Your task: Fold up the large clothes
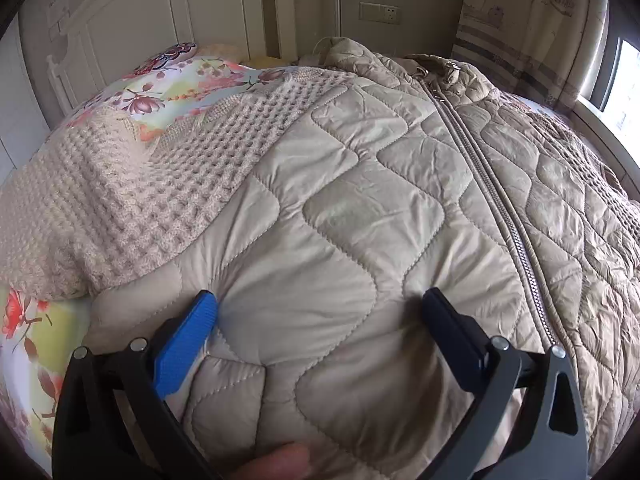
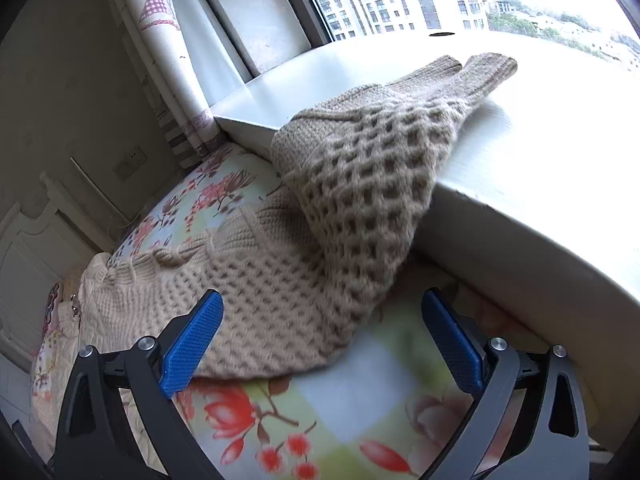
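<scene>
A beige quilted jacket (image 1: 360, 200) with a zipper (image 1: 492, 184) and knitted waffle sleeves lies spread on the floral bed. Its left knitted sleeve (image 1: 132, 184) stretches out to the left. My left gripper (image 1: 320, 312) is open, its blue fingers (image 1: 188, 344) pressing down on the quilted hem area with fabric bulging between them. In the right wrist view the other knitted sleeve (image 2: 352, 184) drapes up onto the white windowsill (image 2: 540, 152). My right gripper (image 2: 320, 320) is open, hovering at the sleeve's lower edge, with nothing clamped.
The floral bedsheet (image 2: 320, 412) covers the bed. A white headboard (image 1: 132, 20) and pillow (image 1: 168, 60) stand at the far end. A curtain (image 2: 168, 60) and window border the bed's right side. A fingertip (image 1: 276, 462) shows at the bottom edge.
</scene>
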A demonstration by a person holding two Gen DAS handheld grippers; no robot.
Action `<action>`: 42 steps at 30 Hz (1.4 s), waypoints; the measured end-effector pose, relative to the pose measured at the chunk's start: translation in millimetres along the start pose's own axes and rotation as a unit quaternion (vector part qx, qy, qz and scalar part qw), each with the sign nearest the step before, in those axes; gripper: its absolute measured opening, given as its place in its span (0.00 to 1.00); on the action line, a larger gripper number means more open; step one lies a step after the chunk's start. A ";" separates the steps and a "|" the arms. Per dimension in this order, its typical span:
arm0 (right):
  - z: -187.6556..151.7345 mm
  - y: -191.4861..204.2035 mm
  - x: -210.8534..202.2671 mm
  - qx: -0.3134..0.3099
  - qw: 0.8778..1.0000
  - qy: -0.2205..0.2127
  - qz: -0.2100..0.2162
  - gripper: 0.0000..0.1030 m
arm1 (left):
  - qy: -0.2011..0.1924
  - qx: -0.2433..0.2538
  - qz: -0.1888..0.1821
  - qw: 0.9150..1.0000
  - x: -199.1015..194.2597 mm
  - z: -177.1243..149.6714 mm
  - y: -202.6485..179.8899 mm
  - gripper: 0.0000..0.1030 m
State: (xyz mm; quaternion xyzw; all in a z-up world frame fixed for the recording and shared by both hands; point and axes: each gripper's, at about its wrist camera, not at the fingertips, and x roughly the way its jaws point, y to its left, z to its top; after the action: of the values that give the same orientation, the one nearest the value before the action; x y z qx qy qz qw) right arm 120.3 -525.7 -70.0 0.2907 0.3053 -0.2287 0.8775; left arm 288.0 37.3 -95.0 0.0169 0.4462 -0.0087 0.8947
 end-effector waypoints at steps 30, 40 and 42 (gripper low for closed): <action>-156.6 319.1 -16.7 -0.515 0.846 -0.023 0.138 0.73 | 0.003 -0.003 -0.001 1.000 1.2 -0.9 0.9 0.98; -74.3 202.6 -23.7 -0.368 0.926 -0.001 0.078 0.68 | 0.006 -0.010 -0.016 1.000 -5.4 -0.1 4.0 0.98; -81.3 197.2 -19.2 -0.391 0.918 0.015 0.072 0.68 | 0.004 -0.041 -0.075 0.996 -17.0 7.3 13.7 0.97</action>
State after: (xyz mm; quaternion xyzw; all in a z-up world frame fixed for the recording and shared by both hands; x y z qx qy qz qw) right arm 188.0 -325.3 -36.5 -0.0507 0.3617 -0.0234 0.9306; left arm 284.0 50.7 -76.7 -0.0538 0.4496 -0.0574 0.8897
